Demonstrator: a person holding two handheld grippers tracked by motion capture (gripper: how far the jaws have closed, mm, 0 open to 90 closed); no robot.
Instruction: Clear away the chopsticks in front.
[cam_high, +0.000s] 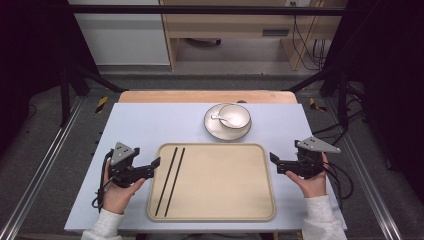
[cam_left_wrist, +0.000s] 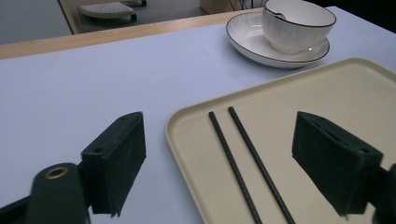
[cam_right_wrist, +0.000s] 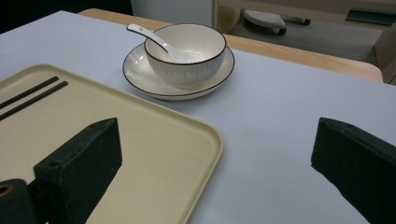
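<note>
A beige tray (cam_high: 225, 190) lies in the middle of the pale blue table top (cam_high: 150, 120). Two black chopsticks (cam_high: 170, 180) rest side by side on the tray's left part. Beyond the tray, a white bowl (cam_high: 234, 116) with a white spoon (cam_high: 220, 118) in it stands on a white plate (cam_high: 215, 131). My left gripper (cam_high: 154, 167) is open at the tray's left edge, the chopsticks (cam_left_wrist: 233, 154) ahead between its jaws with nothing gripped. My right gripper (cam_high: 276, 164) is open at the tray's right edge, over the tray's corner (cam_right_wrist: 205, 135) and bare table, facing the bowl (cam_right_wrist: 187, 60).
A wooden table edge (cam_high: 200, 96) runs behind the blue top. Black frame struts (cam_high: 90, 75) and cables (cam_high: 320, 55) stand on the floor beyond. Bare table surface lies left of the plate and on both sides of the tray.
</note>
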